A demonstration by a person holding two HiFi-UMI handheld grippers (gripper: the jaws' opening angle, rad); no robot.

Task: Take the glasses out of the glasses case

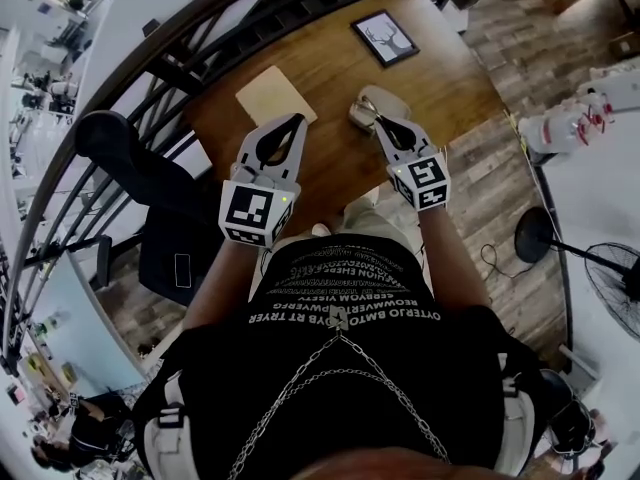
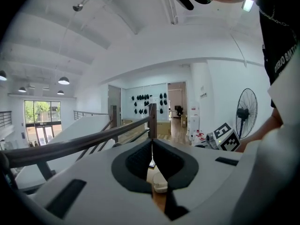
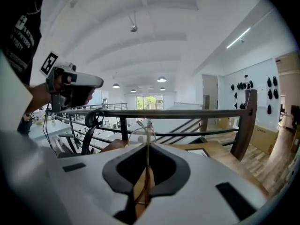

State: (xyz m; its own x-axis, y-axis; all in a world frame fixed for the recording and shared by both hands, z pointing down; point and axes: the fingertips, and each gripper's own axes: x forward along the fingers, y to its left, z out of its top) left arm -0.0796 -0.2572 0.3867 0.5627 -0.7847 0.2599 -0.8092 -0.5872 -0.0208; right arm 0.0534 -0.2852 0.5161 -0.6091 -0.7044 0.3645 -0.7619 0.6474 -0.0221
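- Right claw (image 3: 148, 143): jaws together, clamped on the glasses (image 3: 147, 125). We see a thin temple running along the jaw seam and a clear lens poking up past the tips.
- In the right gripper view, the glasses show against the railing (image 3: 178, 113), off the table.
- Left claw (image 2: 151, 147): jaws together at the tips, nothing gripped. Through the gap behind the tips we see wood and a pale case.
- Glasses case (image 1: 372, 104): pale, lying on the wooden table (image 1: 330, 73). In the head view it's right at the right claw's tips; we can't tell whether they touch.
- Both claws are side by side over the table's near part, with the left one well apart from the case.
- Also on the table: a beige pad (image 1: 275, 93) just beyond the left claw, and a framed picture (image 1: 385, 37) at the far side.
- Black chair (image 1: 130, 163) to the left of the table.
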